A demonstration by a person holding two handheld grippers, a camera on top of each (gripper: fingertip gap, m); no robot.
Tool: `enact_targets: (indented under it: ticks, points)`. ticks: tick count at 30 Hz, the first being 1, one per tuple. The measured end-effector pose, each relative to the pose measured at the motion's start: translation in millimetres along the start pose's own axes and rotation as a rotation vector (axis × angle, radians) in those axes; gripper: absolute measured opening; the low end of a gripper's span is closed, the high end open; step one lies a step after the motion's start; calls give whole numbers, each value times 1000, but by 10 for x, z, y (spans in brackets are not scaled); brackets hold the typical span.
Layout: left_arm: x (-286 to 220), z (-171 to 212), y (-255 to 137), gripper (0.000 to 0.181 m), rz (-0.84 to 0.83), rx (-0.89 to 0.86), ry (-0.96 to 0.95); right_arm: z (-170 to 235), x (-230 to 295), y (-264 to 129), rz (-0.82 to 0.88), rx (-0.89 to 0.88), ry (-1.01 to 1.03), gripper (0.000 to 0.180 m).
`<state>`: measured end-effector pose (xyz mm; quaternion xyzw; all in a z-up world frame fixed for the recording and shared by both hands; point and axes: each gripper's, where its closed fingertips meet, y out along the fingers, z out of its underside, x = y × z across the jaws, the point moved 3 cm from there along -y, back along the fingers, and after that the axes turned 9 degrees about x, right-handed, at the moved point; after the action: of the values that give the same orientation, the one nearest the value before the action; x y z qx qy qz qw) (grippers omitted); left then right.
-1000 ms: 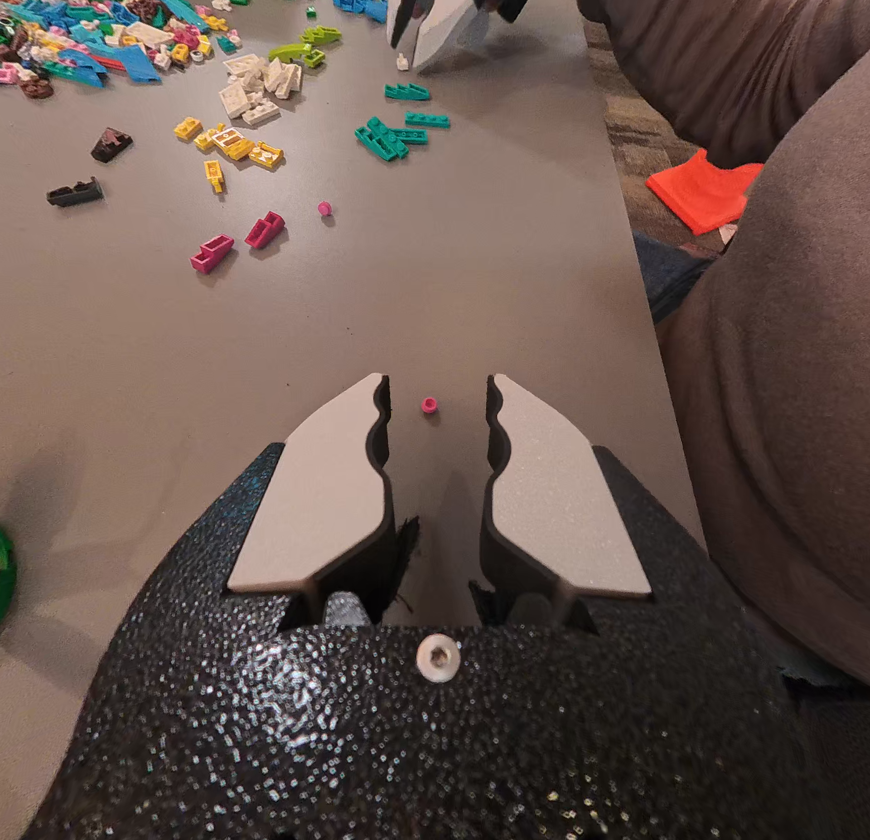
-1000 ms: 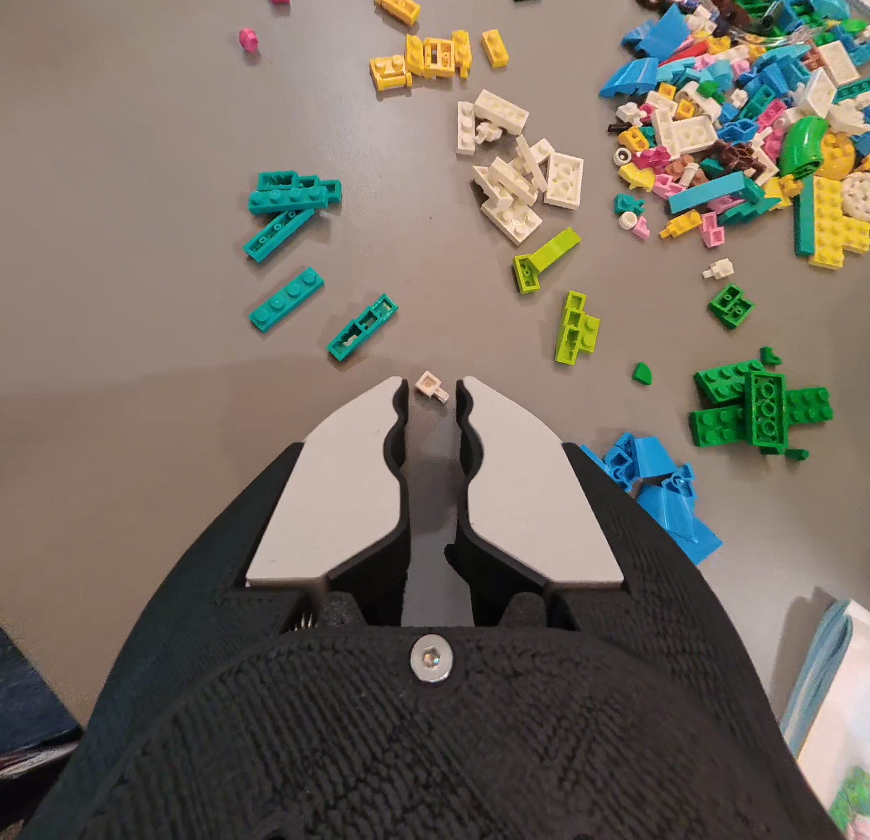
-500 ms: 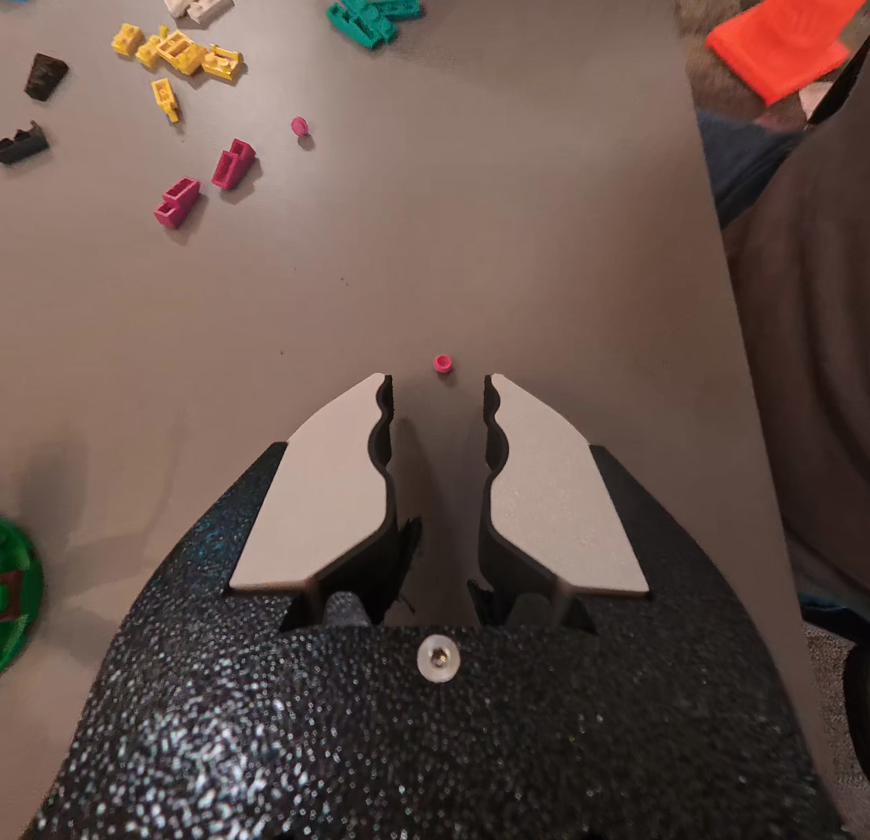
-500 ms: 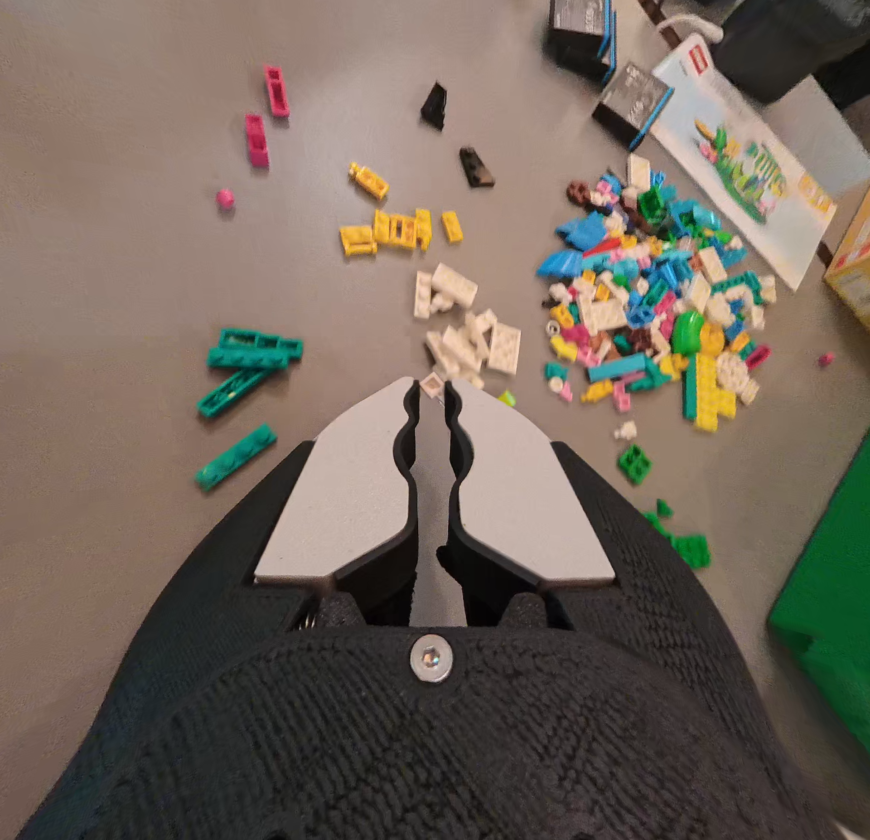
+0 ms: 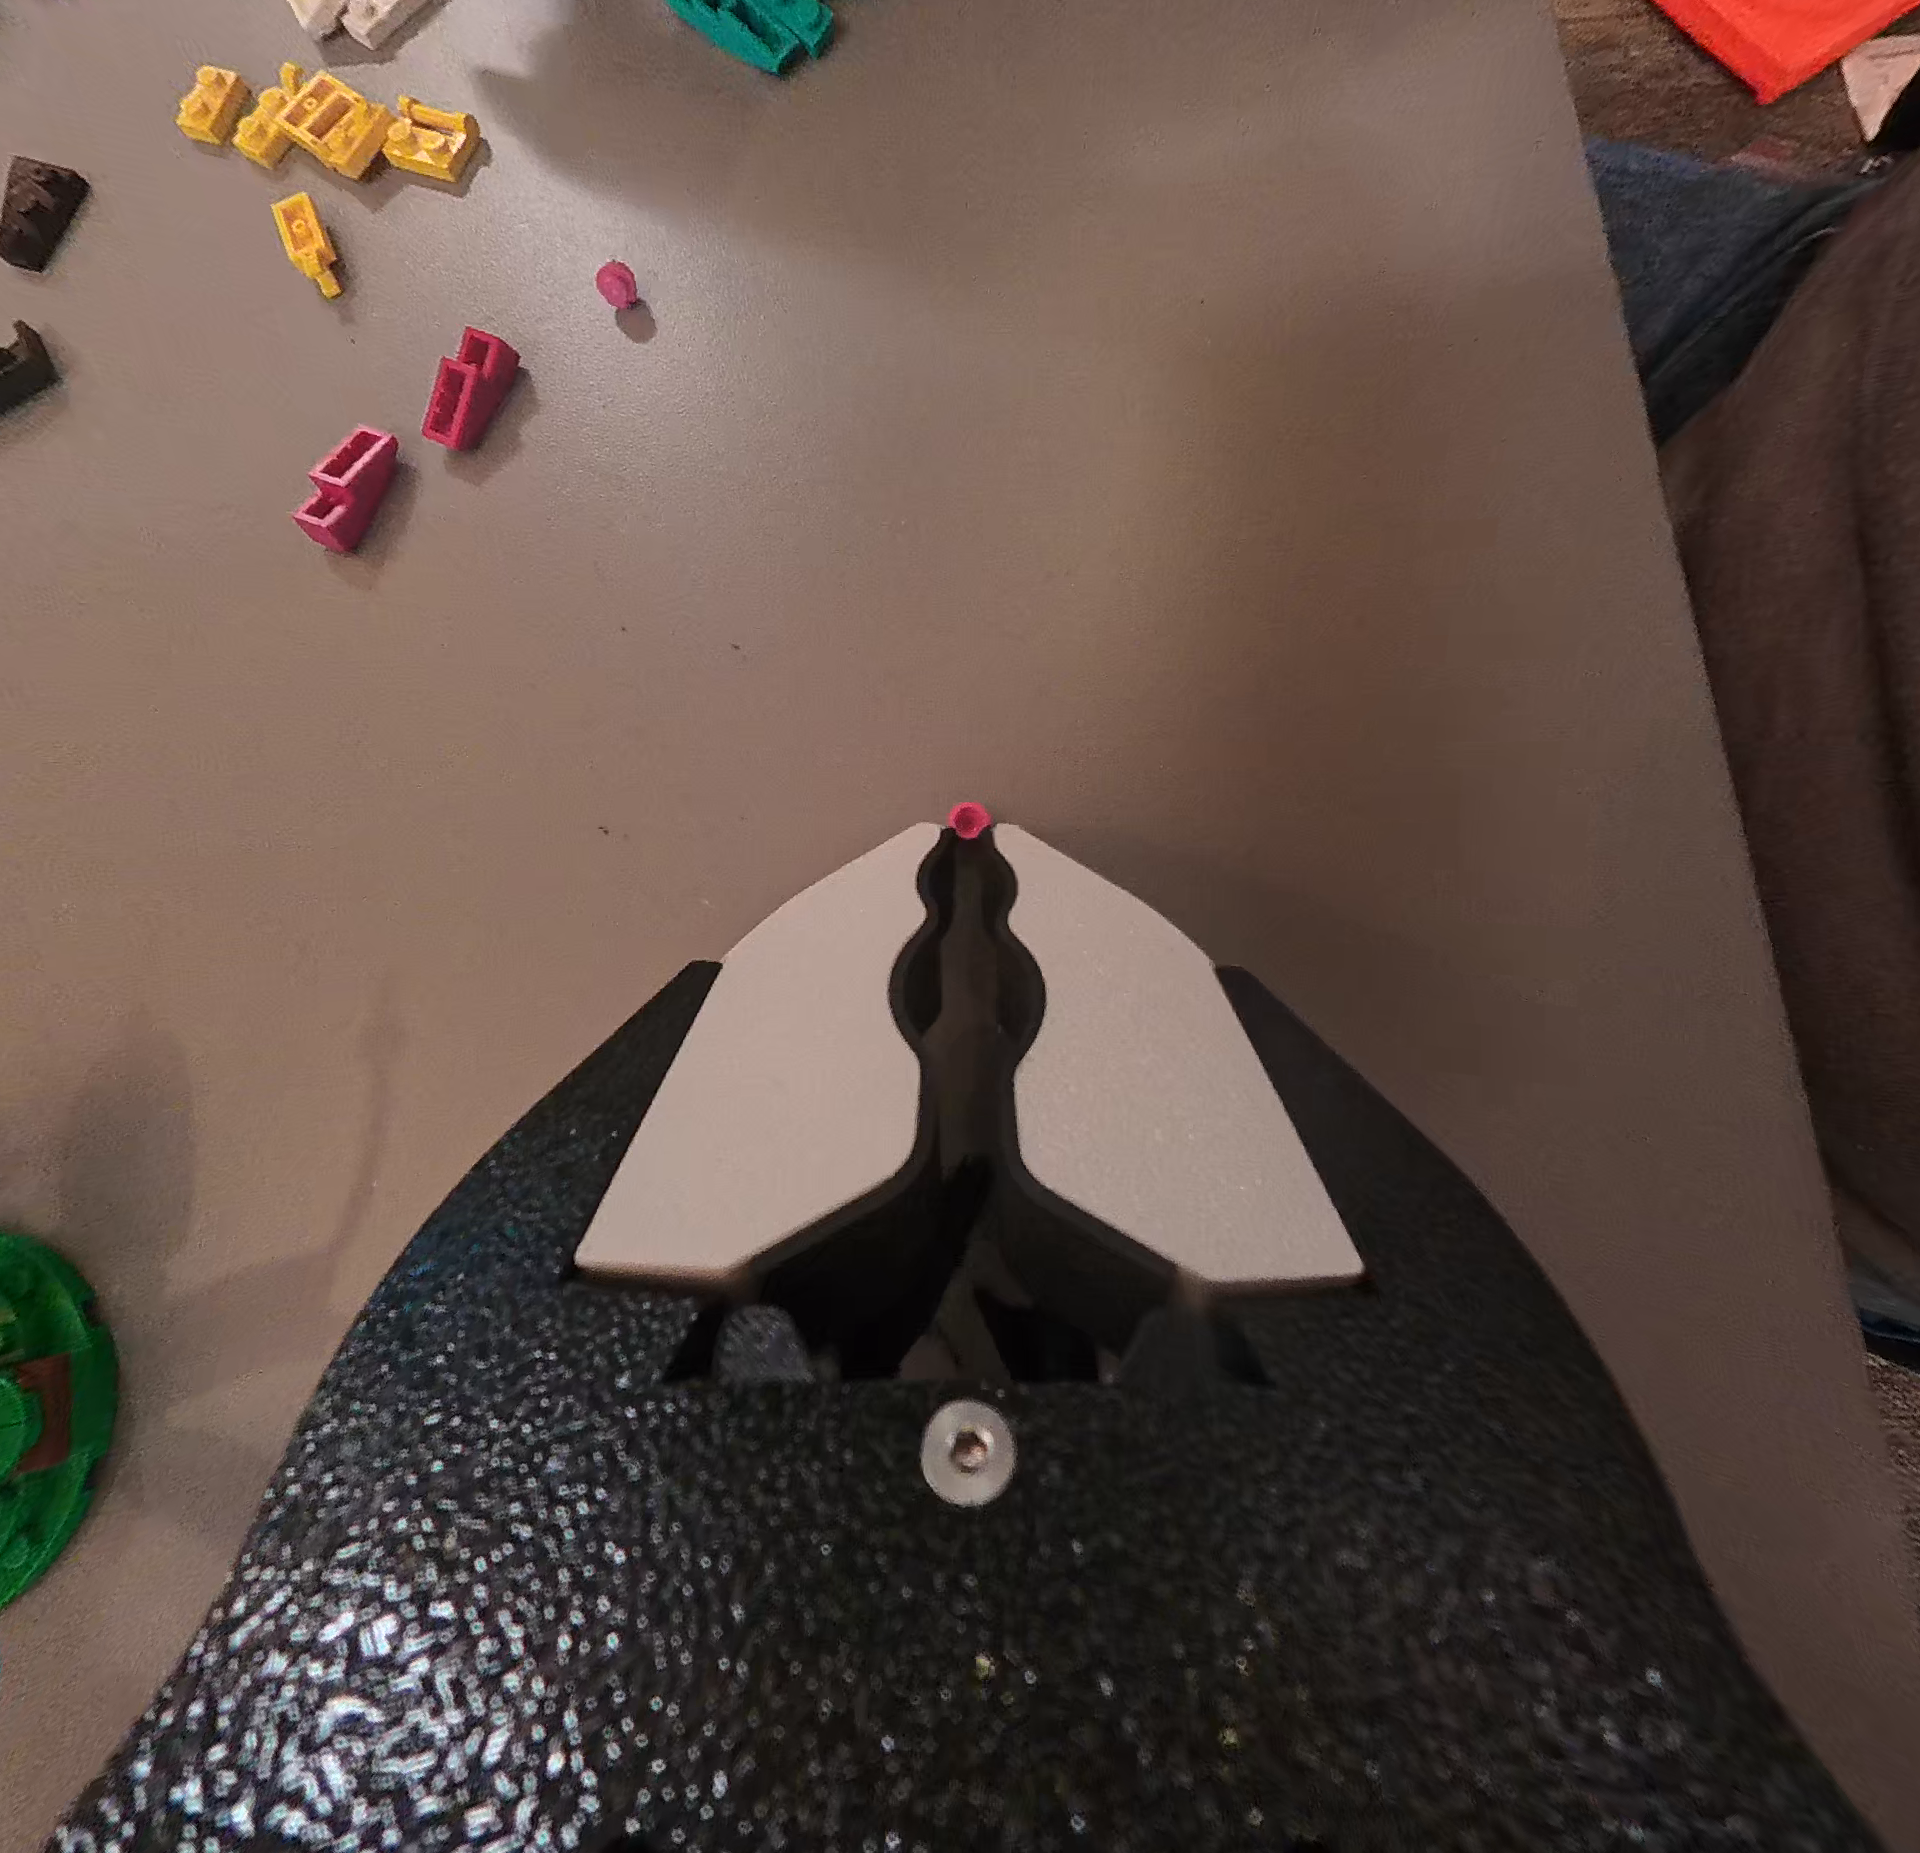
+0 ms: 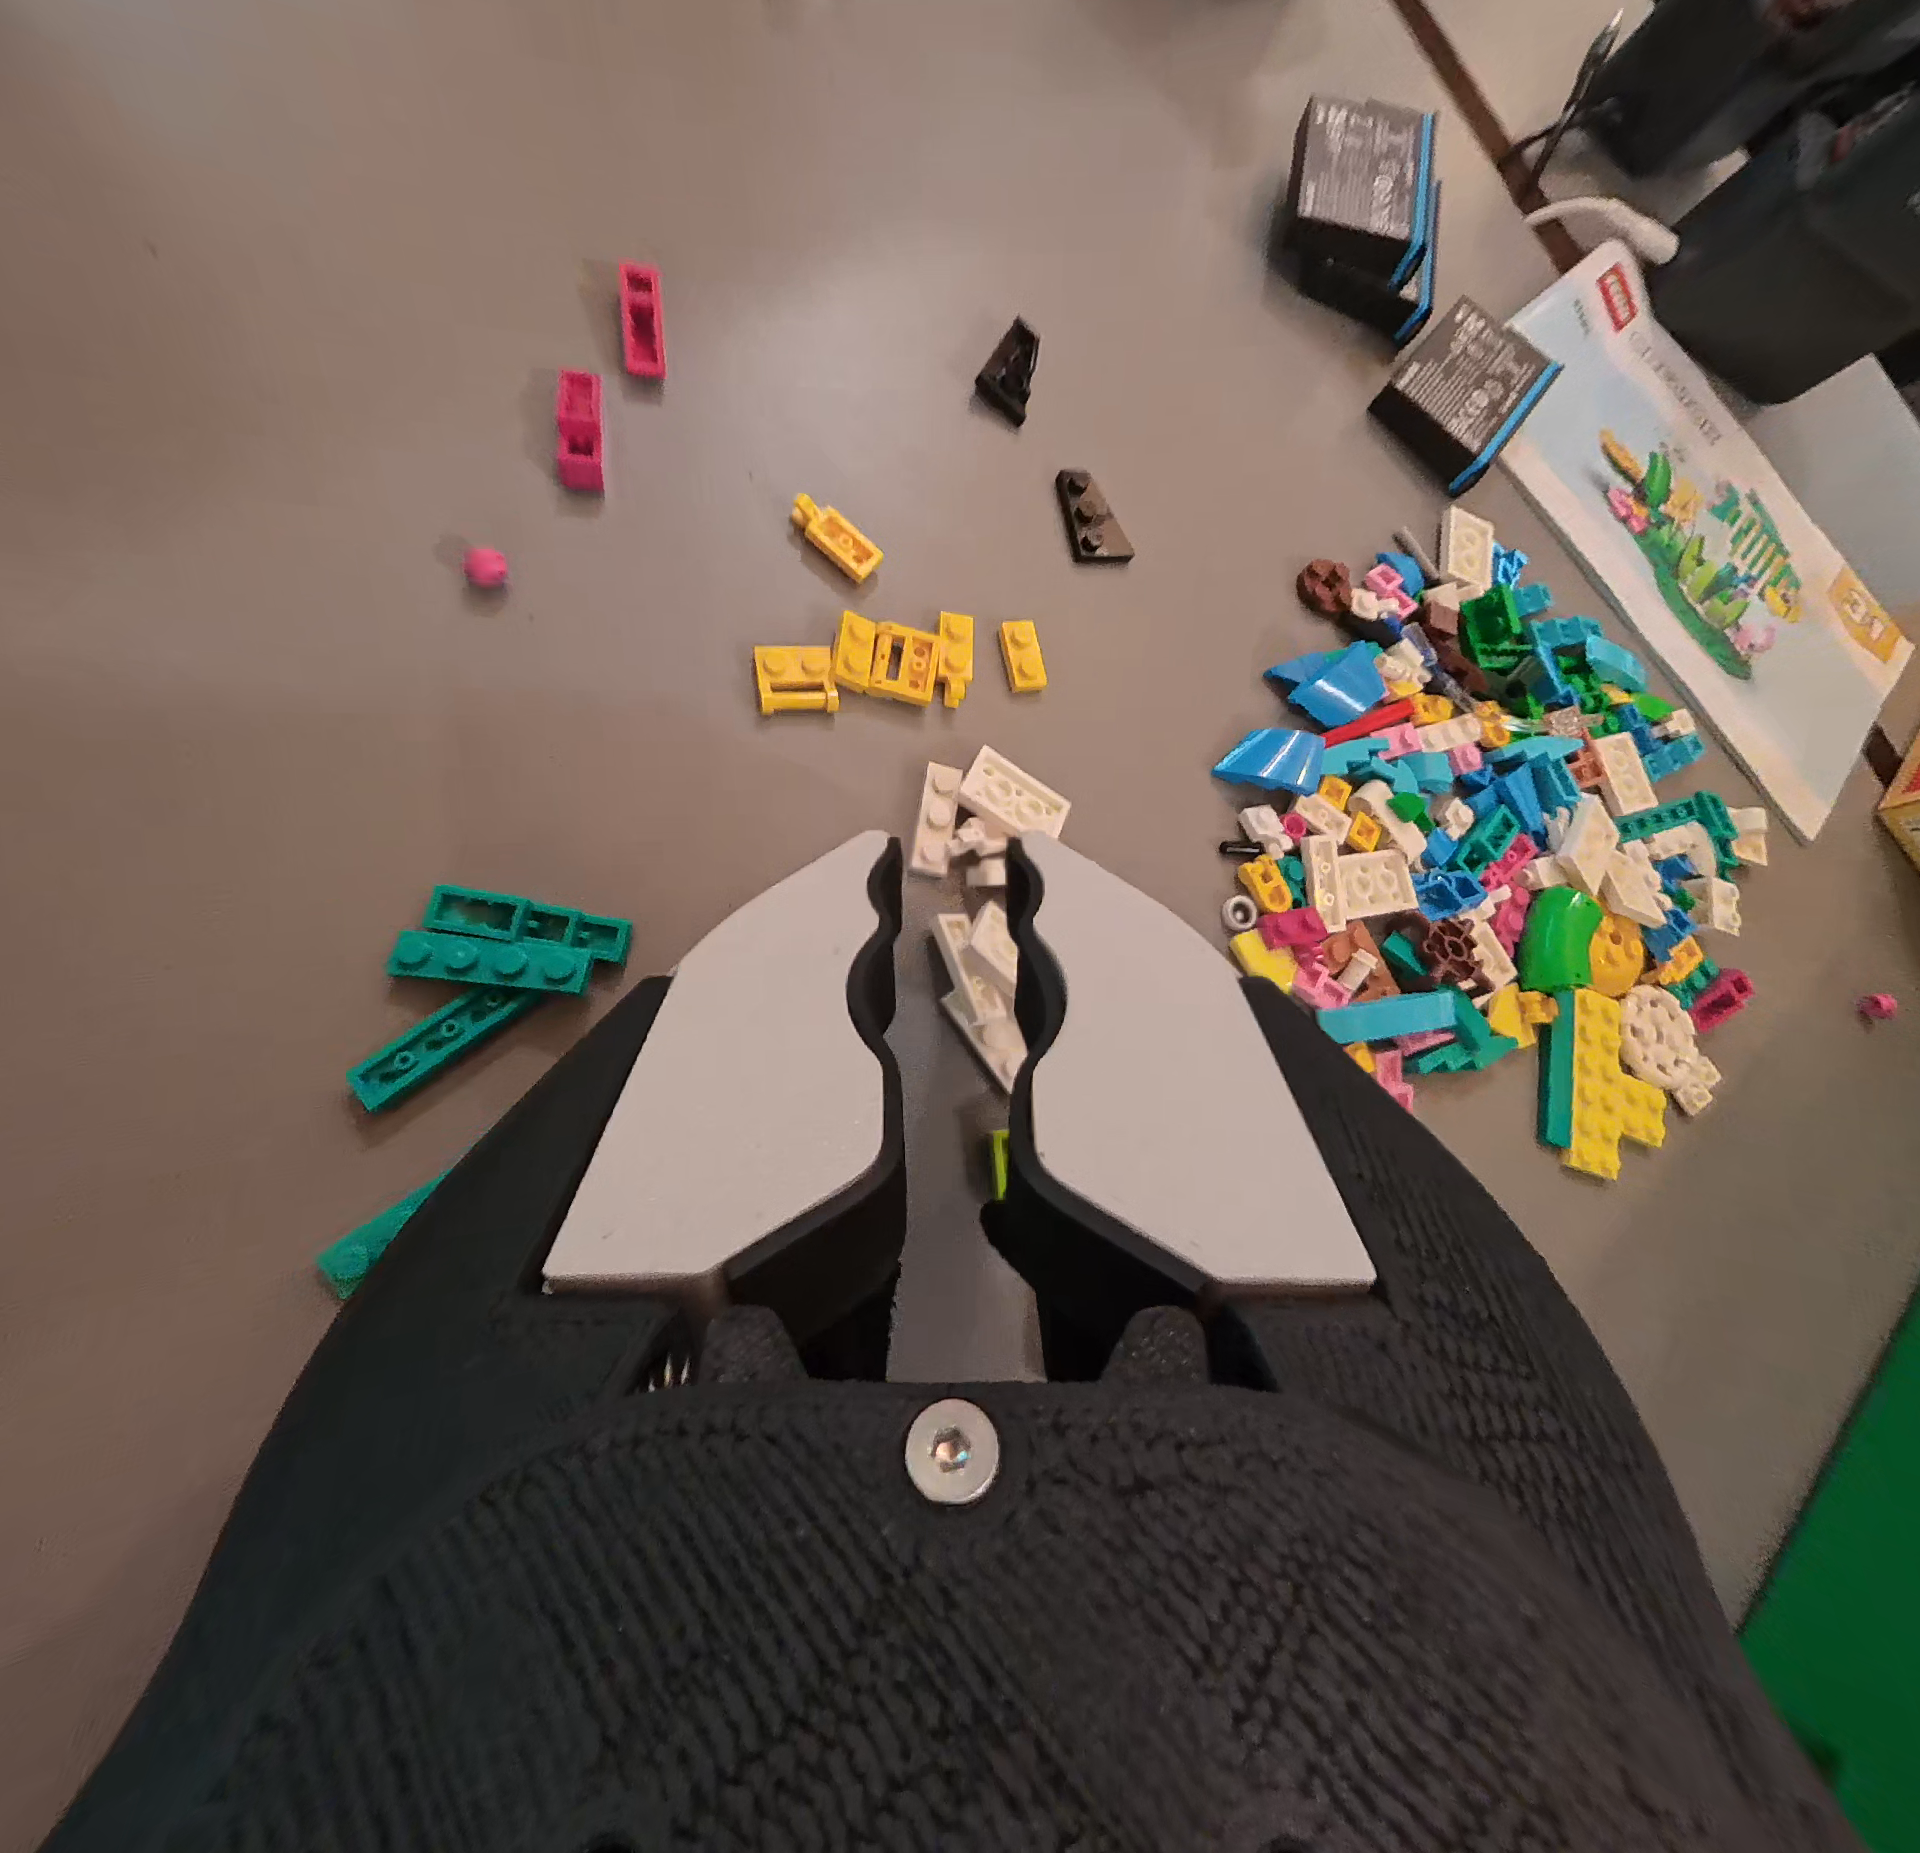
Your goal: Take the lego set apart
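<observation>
My left gripper (image 5: 968,837) is shut on a tiny pink round stud (image 5: 968,817), pinched at the very fingertips just above the grey table (image 5: 1143,504). My right gripper (image 6: 953,849) is open and empty, hovering over the pile of white pieces (image 6: 1013,795). Part of the green lego set shows at the left edge of the left wrist view (image 5: 42,1429) and at the lower right edge of the right wrist view (image 6: 1849,1554). Loose pieces lie grouped by colour: yellow (image 6: 894,650), teal (image 6: 499,962), magenta (image 6: 582,427) and black (image 6: 1091,515).
A big mixed pile of pieces (image 6: 1507,868) lies right of the white pile. An instruction booklet (image 6: 1683,536) and black boxes (image 6: 1361,193) sit at the far right. Another pink stud (image 5: 617,282) lies loose. The table edge and a person's clothing (image 5: 1818,660) are on the right. There is about 25 centimetres between the tips of the two grippers.
My left gripper closed on the pink stud that lay between its fingers. My right gripper picked up a small white piece, carried it to the white pile and opened.
</observation>
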<state>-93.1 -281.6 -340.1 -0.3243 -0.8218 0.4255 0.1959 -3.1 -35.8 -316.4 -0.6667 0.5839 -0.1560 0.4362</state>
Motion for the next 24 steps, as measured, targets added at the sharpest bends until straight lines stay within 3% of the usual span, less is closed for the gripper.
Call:
enact_targets:
  ticks: [1,10,13,18,22,24]
  points:
    - [24,-15,12,2,-10,-6,5,-22,-11,-24,1,-28,11,19]
    - [284,-505,369,0,-53,-54,78,-80,-31,-156,3,-235,79,19]
    - [320,-616,448,0,6,-69,50,-77,-36,-216,-3,-283,92,17]
    - [560,-612,337,0,-102,-35,-50,-104,-52,-284,-18,-341,113,15]
    - [829,-524,155,29,-219,-38,-179,-81,-54,-273,-19,-333,118,15]
    - [905,-520,160,29,-227,-56,-211,-76,-49,-254,-16,-322,114,15]
